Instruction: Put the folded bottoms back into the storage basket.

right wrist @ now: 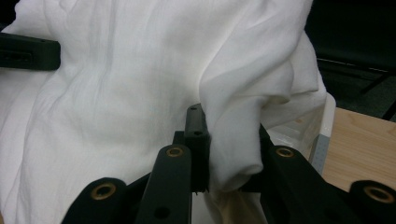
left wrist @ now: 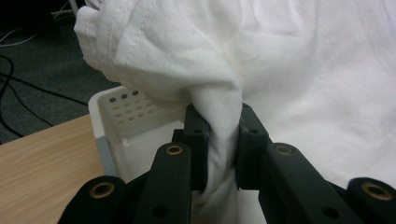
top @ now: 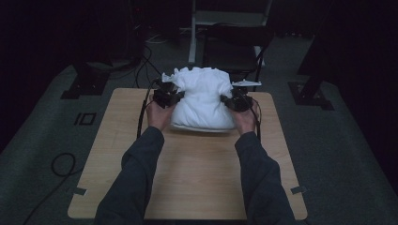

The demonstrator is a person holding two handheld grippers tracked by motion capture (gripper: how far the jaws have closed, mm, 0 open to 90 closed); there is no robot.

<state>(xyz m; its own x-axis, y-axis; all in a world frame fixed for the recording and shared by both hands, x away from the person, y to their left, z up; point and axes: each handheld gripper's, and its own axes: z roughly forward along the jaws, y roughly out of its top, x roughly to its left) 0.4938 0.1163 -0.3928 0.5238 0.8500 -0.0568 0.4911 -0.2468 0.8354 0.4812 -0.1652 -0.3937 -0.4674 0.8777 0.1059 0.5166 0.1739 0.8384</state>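
Observation:
A bulky white cloth (top: 202,96) is bunched up over a white perforated basket (left wrist: 122,122) at the far middle of the wooden table (top: 187,159). My left gripper (top: 170,96) grips the cloth's left side; in the left gripper view its jaws pinch a fold of the white cloth (left wrist: 219,135). On the cloth's right side, my right gripper (top: 236,101) is shut on another bunched fold of the cloth (right wrist: 233,140). The basket's rim (right wrist: 327,121) peeks out past that fold. Most of the basket is hidden under the fabric.
A dark chair (top: 234,47) and a white frame leg (top: 193,33) stand just beyond the table's far edge. Cables (top: 141,70) run across the grey floor at left. The near half of the table is bare wood between the person's forearms.

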